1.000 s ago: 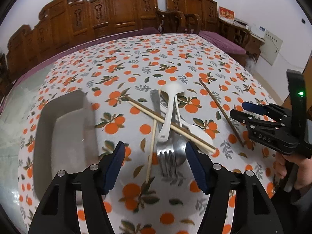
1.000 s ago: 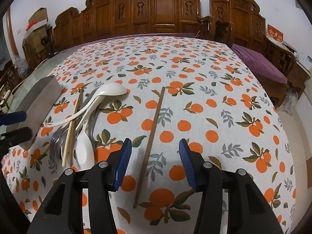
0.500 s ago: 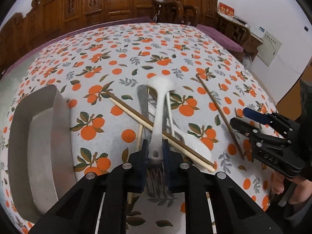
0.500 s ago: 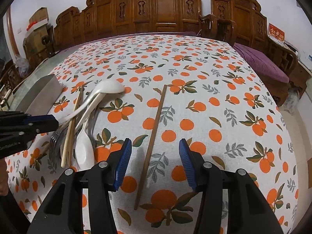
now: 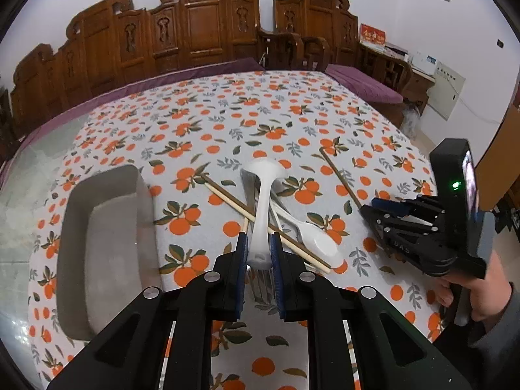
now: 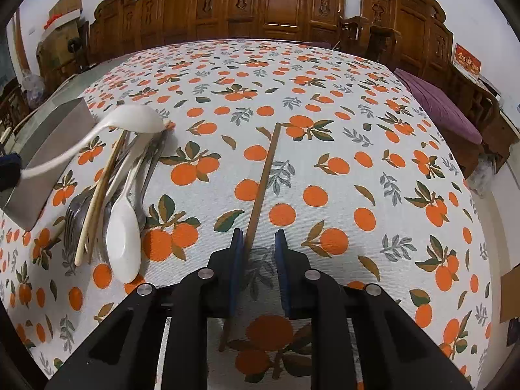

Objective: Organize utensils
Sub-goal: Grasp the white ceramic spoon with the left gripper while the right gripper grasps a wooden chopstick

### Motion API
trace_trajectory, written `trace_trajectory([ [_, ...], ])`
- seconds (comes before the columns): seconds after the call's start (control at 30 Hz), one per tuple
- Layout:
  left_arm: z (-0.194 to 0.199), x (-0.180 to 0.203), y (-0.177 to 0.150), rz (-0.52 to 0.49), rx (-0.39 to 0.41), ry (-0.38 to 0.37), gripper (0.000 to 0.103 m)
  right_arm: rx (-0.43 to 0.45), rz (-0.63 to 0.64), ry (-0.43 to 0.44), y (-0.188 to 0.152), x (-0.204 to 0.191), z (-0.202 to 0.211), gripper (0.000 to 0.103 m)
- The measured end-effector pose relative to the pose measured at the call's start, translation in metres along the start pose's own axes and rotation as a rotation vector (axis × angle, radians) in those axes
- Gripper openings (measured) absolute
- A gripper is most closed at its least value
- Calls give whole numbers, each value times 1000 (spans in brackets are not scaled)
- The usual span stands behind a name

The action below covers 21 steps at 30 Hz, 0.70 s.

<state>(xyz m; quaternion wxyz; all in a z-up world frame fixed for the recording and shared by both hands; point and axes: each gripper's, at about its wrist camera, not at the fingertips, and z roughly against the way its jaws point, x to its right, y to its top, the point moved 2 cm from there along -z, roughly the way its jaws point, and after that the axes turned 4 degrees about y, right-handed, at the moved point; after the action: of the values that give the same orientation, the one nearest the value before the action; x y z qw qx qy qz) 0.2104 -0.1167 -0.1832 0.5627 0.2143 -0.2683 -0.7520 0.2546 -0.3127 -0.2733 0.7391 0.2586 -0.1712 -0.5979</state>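
My left gripper [image 5: 258,247] is shut on the handle of a white spoon [image 5: 261,208] and holds it lifted above the utensil pile; the spoon also shows in the right wrist view [image 6: 130,120]. Under it lie a second white spoon [image 5: 317,240], forks [image 5: 260,281] and pale chopsticks [image 5: 234,203]. The grey tray [image 5: 104,243] sits to the left. My right gripper [image 6: 258,247] is partly closed, its jaws either side of a single brown chopstick [image 6: 263,175] that lies on the cloth, touching the left pad.
The table carries an orange-print cloth [image 6: 325,162]. Carved wooden chairs [image 5: 201,32] stand behind the far edge. A purple cushion [image 6: 438,107] lies at the right. The right gripper's body [image 5: 429,230] shows at the right of the left wrist view.
My left gripper shut on the white spoon's handle and lifted it off the pile. My right gripper narrowed its jaws and came down around the brown chopstick.
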Motion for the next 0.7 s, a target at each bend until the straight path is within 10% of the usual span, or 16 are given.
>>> trace_trajectory([
  [0.7,41,-8,14,6,114,-2,12,34,-80,72,-1,7,9,1],
])
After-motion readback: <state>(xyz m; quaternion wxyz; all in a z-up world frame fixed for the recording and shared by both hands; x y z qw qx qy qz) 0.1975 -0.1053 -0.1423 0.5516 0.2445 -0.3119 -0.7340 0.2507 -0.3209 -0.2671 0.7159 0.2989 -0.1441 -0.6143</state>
